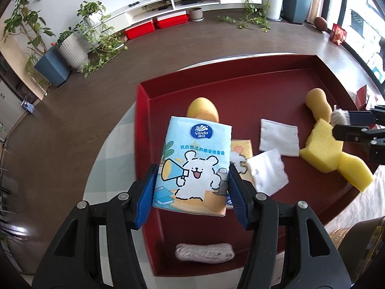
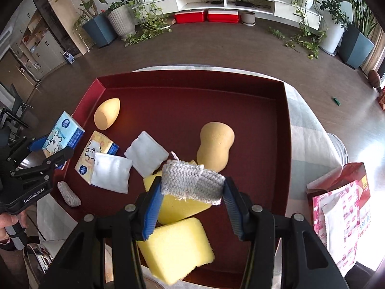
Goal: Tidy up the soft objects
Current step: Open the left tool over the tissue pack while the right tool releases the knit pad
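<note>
The left gripper (image 1: 191, 185) squeezes a blue tissue pack (image 1: 192, 163) between its blue pads, low down on the pack. The pack hangs in the air over the left wall of the red tray (image 1: 142, 110). Most of the pack sticks out past the pads, so it could tip or slide out if the hand shakes. It is also squishy, so a hard squeeze could crush it.

In the tray, going from left to right, there is a yellow egg sponge (image 2: 105, 116), a second tissue pack (image 2: 97, 155) with a white pad (image 2: 112, 172) lying partly on it, another white pad (image 2: 146, 153), and a tan peanut-shaped sponge (image 2: 215, 145).

The right gripper (image 2: 192, 187) holds a grey knitted cloth (image 2: 192, 183) by its two ends, up above the yellow sponge blocks (image 2: 176, 252). The cloth is floppy and bends in the middle, so it could slip free and drop onto the sponges. The two grippers are not far apart, so they could bump if both go to the same spot.

The left wrist view shows a white knitted roll (image 1: 204, 252) lying in the tray's near left corner, right under the pack. It shows the picture on the pack too. The right wrist view shows the whole tray floor, a red and pink bag (image 2: 341, 204) outside the tray on the right, and a person's hand (image 2: 9, 226) holding the left gripper's handle.
</note>
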`<state>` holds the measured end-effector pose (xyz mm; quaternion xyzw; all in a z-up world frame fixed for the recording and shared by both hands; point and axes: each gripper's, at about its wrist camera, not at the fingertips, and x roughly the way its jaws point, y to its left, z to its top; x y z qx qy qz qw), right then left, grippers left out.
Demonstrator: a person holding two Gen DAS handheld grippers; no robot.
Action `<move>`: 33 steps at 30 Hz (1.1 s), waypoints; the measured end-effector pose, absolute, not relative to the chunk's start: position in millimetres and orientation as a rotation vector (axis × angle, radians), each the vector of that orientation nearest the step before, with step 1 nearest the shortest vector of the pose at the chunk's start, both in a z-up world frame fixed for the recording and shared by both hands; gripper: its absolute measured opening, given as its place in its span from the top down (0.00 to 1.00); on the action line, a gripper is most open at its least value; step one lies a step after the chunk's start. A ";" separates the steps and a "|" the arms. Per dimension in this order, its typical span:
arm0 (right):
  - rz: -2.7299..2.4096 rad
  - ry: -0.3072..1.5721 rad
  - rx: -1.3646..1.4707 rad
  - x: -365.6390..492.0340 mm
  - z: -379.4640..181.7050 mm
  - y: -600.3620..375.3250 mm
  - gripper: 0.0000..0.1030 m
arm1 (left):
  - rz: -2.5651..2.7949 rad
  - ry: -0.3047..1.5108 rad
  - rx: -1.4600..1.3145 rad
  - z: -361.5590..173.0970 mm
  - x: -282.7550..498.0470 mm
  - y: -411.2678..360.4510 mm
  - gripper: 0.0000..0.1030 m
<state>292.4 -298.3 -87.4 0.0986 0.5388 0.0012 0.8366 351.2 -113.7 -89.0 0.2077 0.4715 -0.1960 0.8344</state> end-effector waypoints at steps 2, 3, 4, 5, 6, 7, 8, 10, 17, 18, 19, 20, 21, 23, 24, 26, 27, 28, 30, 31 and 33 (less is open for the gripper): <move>0.006 1.151 0.210 296.1 -91.2 -296.5 0.49 | -0.425 0.996 0.450 -89.7 351.0 -121.6 0.48; 0.007 1.156 0.210 297.5 -92.9 -296.3 0.49 | -0.431 0.994 0.455 -89.8 350.7 -125.3 0.48; 0.005 1.159 0.212 298.5 -94.4 -296.1 0.49 | -0.435 0.993 0.460 -90.5 350.5 -128.6 0.48; 0.007 1.161 0.215 299.5 -95.6 -295.4 0.49 | -0.438 0.993 0.463 -91.0 350.1 -130.6 0.48; 0.010 1.162 0.219 300.1 -96.7 -294.7 0.49 | -0.442 0.994 0.465 -91.4 350.0 -133.2 0.48; 0.011 1.163 0.219 300.5 -97.6 -293.6 0.49 | -0.446 0.994 0.468 -92.1 349.9 -135.8 0.48; 0.012 1.161 0.213 300.9 -97.8 -292.2 0.49 | -0.448 0.995 0.472 -93.1 349.9 -136.5 0.48; 0.014 1.161 0.205 302.4 -98.2 -289.6 0.49 | -0.451 0.997 0.478 -94.6 349.4 -140.8 0.48; 0.027 1.172 0.181 305.5 -99.3 -287.9 0.49 | -0.457 1.012 0.496 -101.3 351.6 -149.0 0.48; 0.029 1.173 0.177 305.8 -99.1 -287.6 0.48 | -0.458 1.013 0.498 -102.1 352.3 -149.5 0.48; 0.030 1.173 0.175 306.3 -98.6 -287.2 0.48 | -0.458 1.015 0.502 -103.0 352.5 -150.2 0.48; 0.033 1.174 0.172 307.3 -99.0 -285.6 0.48 | -0.461 1.016 0.503 -103.7 352.7 -151.4 0.48; 0.034 1.175 0.167 307.5 -99.2 -285.1 0.48 | -0.463 1.016 0.504 -104.2 352.6 -152.2 0.48; 0.034 1.177 0.159 307.6 -99.6 -284.1 0.48 | -0.468 1.019 0.502 -103.0 355.0 -152.4 0.48; 0.034 1.177 0.155 307.9 -99.5 -283.0 0.48 | -0.468 1.021 0.498 -102.8 355.6 -152.4 0.47; 0.033 1.180 0.150 308.6 -99.2 -281.9 0.48 | -0.470 1.028 0.495 -102.5 357.0 -153.2 0.47; 0.033 1.180 0.148 308.8 -99.1 -281.5 0.48 | -0.471 1.028 0.492 -102.4 357.4 -153.0 0.47; 0.032 1.180 0.148 309.1 -99.0 -281.2 0.48 | -0.470 1.026 0.488 -102.2 357.3 -153.7 0.47; 0.034 1.183 0.143 309.4 -99.2 -280.3 0.47 | -0.467 1.020 0.486 -102.2 357.4 -153.9 0.47; 0.033 1.181 0.143 309.1 -98.7 -281.2 0.47 | -0.470 1.017 0.481 -101.4 357.7 -153.4 0.46; 0.034 1.182 0.142 309.9 -98.8 -281.5 0.46 | -0.469 1.018 0.483 -101.1 358.5 -151.7 0.44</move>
